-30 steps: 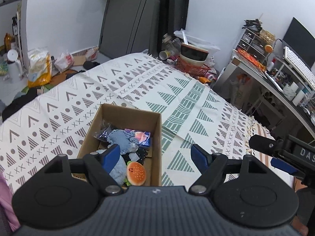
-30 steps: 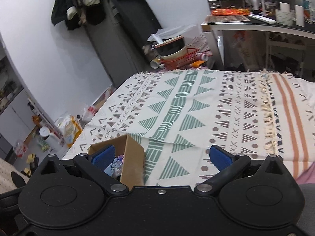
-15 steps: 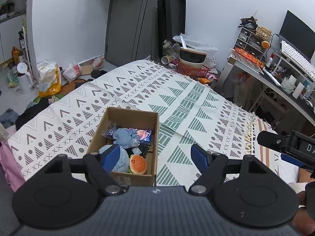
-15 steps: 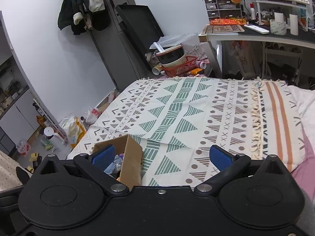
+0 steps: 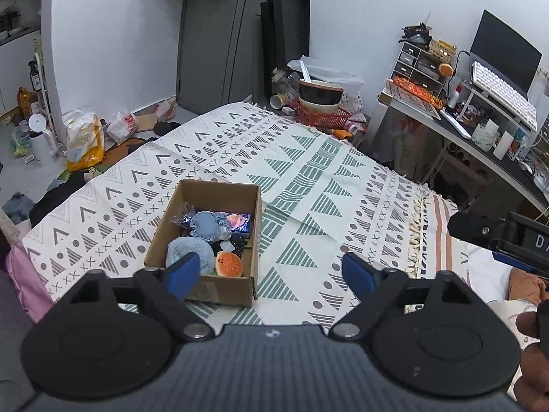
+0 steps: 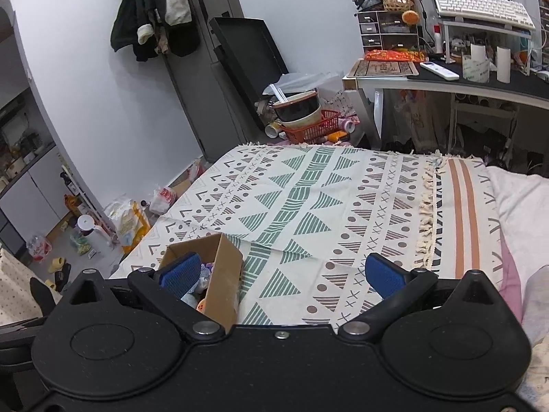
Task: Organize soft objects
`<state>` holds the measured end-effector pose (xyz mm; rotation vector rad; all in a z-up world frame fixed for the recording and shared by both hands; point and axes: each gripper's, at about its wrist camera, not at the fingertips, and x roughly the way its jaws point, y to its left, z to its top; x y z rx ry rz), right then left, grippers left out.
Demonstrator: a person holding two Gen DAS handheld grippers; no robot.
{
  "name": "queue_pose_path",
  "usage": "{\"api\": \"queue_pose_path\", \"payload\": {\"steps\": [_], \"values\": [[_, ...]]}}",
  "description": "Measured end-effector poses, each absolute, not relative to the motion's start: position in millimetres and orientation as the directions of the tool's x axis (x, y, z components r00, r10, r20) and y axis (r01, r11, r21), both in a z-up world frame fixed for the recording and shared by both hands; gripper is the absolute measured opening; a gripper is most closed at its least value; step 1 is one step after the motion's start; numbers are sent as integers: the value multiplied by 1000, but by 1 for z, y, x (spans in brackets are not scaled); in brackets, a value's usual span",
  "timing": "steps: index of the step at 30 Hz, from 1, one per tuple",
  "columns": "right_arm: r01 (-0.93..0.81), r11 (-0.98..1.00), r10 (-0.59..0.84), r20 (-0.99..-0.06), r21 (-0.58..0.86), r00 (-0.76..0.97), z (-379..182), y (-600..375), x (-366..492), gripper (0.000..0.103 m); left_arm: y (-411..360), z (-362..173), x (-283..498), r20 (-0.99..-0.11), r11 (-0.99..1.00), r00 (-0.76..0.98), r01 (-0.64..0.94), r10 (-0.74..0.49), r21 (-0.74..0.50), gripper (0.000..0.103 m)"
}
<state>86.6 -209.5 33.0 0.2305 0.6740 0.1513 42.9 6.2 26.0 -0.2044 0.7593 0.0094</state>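
A brown cardboard box (image 5: 219, 190) rests on the patterned bedspread (image 5: 308, 185). Inside lie a fluffy blue-grey plush (image 5: 187, 252), a burger-shaped squishy (image 5: 229, 263), a blue knitted piece (image 5: 206, 225) and a dark packet with an orange print (image 5: 238, 222). My left gripper (image 5: 269, 273) hovers above and in front of the box, open and holding nothing. In the right wrist view my right gripper (image 6: 281, 274) is open too, with the box (image 6: 223, 267) beside its left finger. The right gripper's body (image 5: 504, 240) shows at the right edge of the left wrist view.
A red basket with stacked bowls (image 5: 320, 106) sits past the bed's far end. The desk (image 6: 446, 79) with keyboard, drawers and rolls stands at the right. Bags (image 5: 84, 140) and bottles litter the floor to the left. A hand (image 5: 530, 322) shows at lower right.
Both grippers have pulled back and risen away from the box, so more of the bed and room is in view. The jaws stayed open.
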Motion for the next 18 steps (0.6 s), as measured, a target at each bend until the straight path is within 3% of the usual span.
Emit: {"api": "queue_pose_path", "payload": {"steps": [7, 18], "values": [[-101, 971, 215, -598, 218, 772, 46, -208, 71, 103, 4, 30, 26, -696, 979, 716, -105, -49, -176, 99], [-154, 968, 244, -610, 197, 754, 52, -206, 54, 103, 4, 41, -1, -687, 982, 727, -134, 7, -133, 102]]}}
